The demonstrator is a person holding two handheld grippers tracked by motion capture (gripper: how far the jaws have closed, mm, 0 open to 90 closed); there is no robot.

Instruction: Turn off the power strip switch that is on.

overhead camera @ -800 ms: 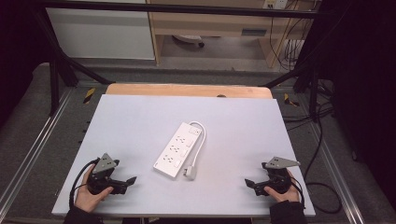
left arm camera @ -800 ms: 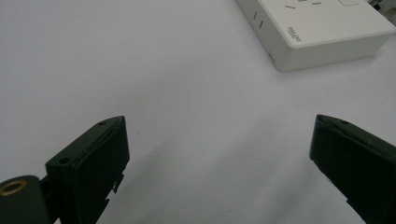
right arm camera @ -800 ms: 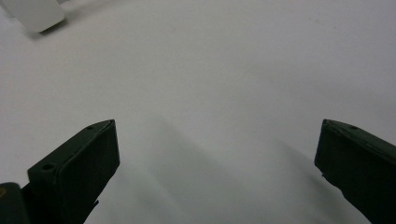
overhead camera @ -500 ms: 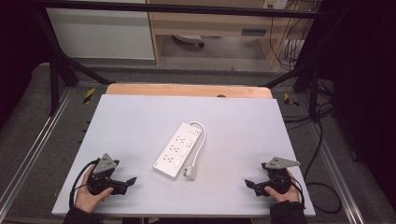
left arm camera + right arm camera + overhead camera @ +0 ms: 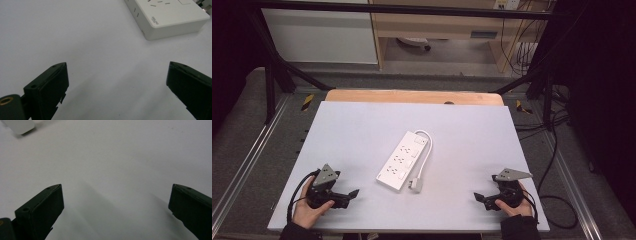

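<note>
A white power strip [image 5: 404, 160] lies slantwise in the middle of the pale grey table [image 5: 362, 125], its short white cable looping round to a plug [image 5: 415, 185] beside its near end. My left gripper [image 5: 352, 194] rests at the near left of the table, open, with nothing between its jaws. In the left gripper view the strip's near end [image 5: 172, 17] lies ahead to the upper right of the gripper [image 5: 117, 82]. My right gripper [image 5: 478, 197] rests at the near right, open and empty. The plug [image 5: 21, 126] shows at the top left of the right gripper view, far from the gripper [image 5: 116, 200].
A wooden board [image 5: 412, 96] runs along the table's far edge. Black frame posts [image 5: 272, 75] stand at the far corners, and cables [image 5: 557, 150] hang off the right side. A person's hands [image 5: 307, 212] hold both grippers at the near edge.
</note>
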